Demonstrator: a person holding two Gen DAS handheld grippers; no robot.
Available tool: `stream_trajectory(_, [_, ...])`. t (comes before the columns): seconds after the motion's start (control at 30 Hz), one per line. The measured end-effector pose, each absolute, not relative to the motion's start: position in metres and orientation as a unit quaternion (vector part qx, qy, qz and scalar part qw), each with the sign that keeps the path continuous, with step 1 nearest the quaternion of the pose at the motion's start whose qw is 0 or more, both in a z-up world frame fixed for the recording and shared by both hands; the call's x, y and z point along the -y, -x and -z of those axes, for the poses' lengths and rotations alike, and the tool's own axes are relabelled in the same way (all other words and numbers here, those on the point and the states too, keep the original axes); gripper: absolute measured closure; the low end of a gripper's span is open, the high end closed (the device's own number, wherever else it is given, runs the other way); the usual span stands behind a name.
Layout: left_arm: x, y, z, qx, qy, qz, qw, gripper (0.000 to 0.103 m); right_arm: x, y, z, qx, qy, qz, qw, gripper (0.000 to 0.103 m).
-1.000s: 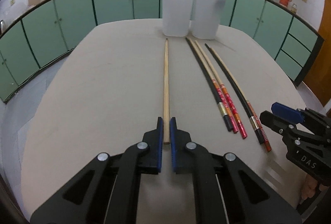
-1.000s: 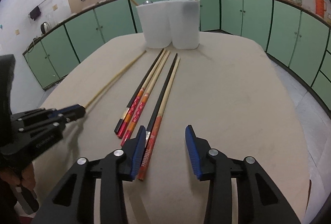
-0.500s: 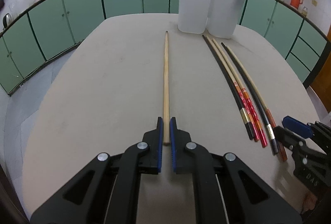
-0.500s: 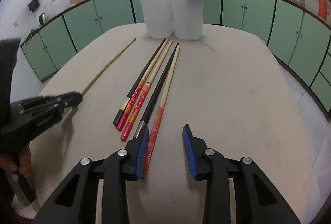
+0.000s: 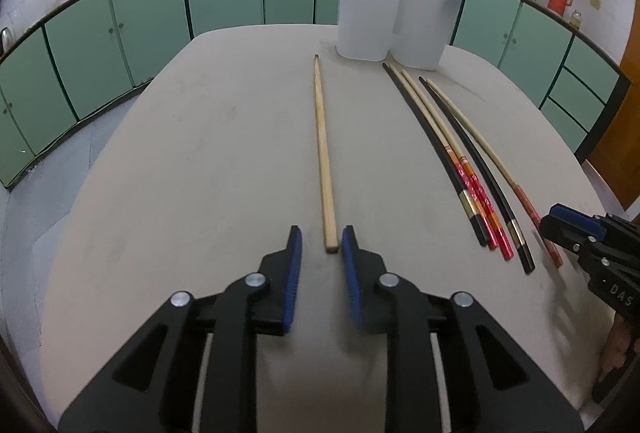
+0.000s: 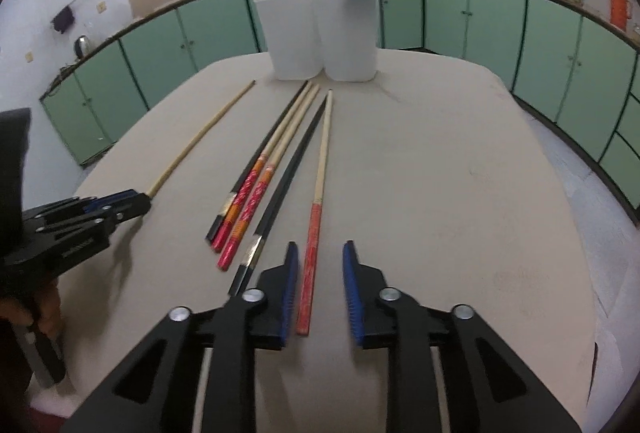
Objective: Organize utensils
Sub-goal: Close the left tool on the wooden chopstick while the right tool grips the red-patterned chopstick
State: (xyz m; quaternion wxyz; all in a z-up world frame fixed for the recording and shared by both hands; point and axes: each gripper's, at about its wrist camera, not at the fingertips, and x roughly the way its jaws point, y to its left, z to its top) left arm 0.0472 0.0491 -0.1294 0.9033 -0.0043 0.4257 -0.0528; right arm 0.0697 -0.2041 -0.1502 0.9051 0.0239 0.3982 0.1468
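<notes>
Your left gripper [image 5: 320,241] sat low in the middle of its view, tipped down at the beige table [image 5: 200,161]. Its jaws had just been opening. The near end of the long plain wooden chopstick [image 5: 322,149] lay between the blue pads, but the pads did not press on it. It lay loose on the table, pointing up the frame to the two white plastic cups [image 5: 394,23]. To do this step well, I think you had to line the pads up on both sides of the stick and squeeze evenly, so it would not roll away.

Your right gripper [image 6: 319,265] was also tipped down, at the bottom middle of its view. Its jaws had just been closing, yet they were partly apart. The wooden chopstick with the red handle [image 6: 314,229] lay between the pads, close to the left one, and was not gripped. The black chopstick [image 6: 280,193] beside it could get caught, so aim with care.
</notes>
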Motion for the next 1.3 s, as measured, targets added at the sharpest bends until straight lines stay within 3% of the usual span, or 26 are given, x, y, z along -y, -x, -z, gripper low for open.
stream_trajectory(0.67, [-0.043, -0.047, 0.13, -0.42, 0.011, 0.027, 0.907, 0.079, 0.193, -0.059, 0.155, -0.391, 0.001, -0.125, 0.912, 0.081])
stream_trajectory(0.93, [-0.048, -0.045, 0.13, -0.417, 0.02, 0.031, 0.908, 0.08, 0.186, -0.058, 0.156, -0.388, 0.011, -0.124, 0.913, 0.094])
stream_trajectory(1.1, [-0.048, -0.043, 0.129, -0.417, 0.028, 0.046, 0.907, 0.067, 0.188, -0.061, 0.156, -0.389, 0.002, -0.128, 0.912, 0.094])
stream_trajectory(1.3, [-0.052, -0.04, 0.129, -0.413, 0.046, 0.062, 0.907, 0.064, 0.189, -0.061, 0.156, -0.391, -0.003, -0.132, 0.911, 0.094])
